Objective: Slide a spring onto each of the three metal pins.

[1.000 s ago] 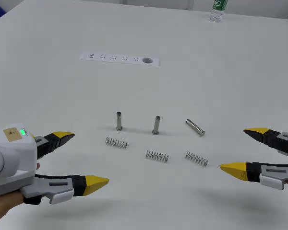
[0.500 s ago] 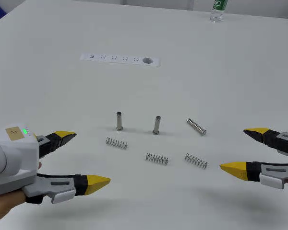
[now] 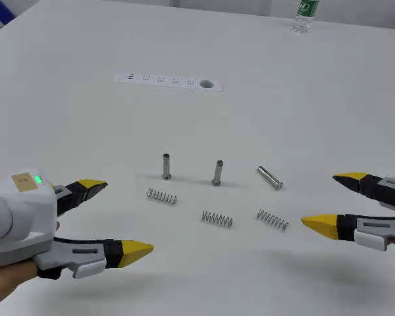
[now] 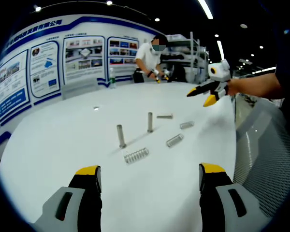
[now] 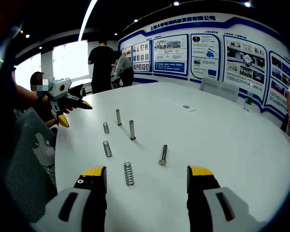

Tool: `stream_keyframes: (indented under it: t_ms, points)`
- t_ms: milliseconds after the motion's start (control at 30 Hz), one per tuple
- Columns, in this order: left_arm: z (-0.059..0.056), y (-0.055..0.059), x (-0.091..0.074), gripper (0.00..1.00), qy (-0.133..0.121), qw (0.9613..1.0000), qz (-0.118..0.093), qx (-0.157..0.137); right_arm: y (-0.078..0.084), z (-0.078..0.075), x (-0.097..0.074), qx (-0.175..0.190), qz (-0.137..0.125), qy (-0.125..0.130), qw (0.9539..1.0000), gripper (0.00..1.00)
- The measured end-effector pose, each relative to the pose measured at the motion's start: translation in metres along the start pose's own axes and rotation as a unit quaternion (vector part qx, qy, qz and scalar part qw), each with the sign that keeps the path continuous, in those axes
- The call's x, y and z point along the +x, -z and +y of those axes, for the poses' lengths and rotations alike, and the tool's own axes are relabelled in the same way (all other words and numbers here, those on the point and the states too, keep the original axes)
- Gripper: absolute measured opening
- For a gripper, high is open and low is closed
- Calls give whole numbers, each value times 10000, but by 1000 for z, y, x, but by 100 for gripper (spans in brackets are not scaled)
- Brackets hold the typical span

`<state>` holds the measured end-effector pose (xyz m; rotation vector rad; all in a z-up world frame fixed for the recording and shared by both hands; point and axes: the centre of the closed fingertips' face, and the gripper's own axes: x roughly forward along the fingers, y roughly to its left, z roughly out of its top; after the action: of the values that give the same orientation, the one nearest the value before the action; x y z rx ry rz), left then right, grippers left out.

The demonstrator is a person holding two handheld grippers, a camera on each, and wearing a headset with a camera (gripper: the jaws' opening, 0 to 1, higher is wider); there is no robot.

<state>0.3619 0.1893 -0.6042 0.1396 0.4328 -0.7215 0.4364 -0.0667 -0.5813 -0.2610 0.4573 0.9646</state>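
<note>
- The left claw (image 3: 128, 216) is wide open, yellow tips well apart. There's nothing in it and it isn't touching anything, just hovering at the near-left of the white surface (image 3: 329, 105).
- Same deal with the right claw (image 3: 319, 199): spread wide, empty, hovering at the right, near the right spring (image 3: 272, 219) but clear of it.
- Pins, three total, in a row mid-surface. The left pin (image 3: 166, 166) and middle pin (image 3: 218, 172) stand upright, and the right pin (image 3: 269, 177) lies flat on its side.
- Springs, also three. The left spring (image 3: 161, 196) and middle spring (image 3: 216, 219) lie loose on the surface like the right one, each just in front of a pin and apart from it.
- Farther back there's one white power strip (image 3: 168, 81), and one bottle (image 3: 305, 14) at the far edge.
</note>
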Motion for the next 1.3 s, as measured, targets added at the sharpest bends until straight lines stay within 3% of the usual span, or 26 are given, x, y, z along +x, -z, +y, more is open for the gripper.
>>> stream_keyframes:
  t_ms: [400,500,633,767,1300]
  points:
    - [-1,-3,-1,84,-13,10000,5,20,-14,-23,35,86,366,94,9992,55]
    - [-2,-4,-2,84,0,10000,9,34,-12,-29,45,54,662,176,9976,49]
    - [-3,-3,-2,84,6,10000,23,36,-17,-33,58,-29,867,216,9960,43]
    - [-3,-3,-1,83,15,10000,46,28,-14,-35,72,-208,1271,210,9914,39]
    - [-4,-1,-1,81,43,9999,99,33,-1,-45,111,-3,2029,351,9786,22]
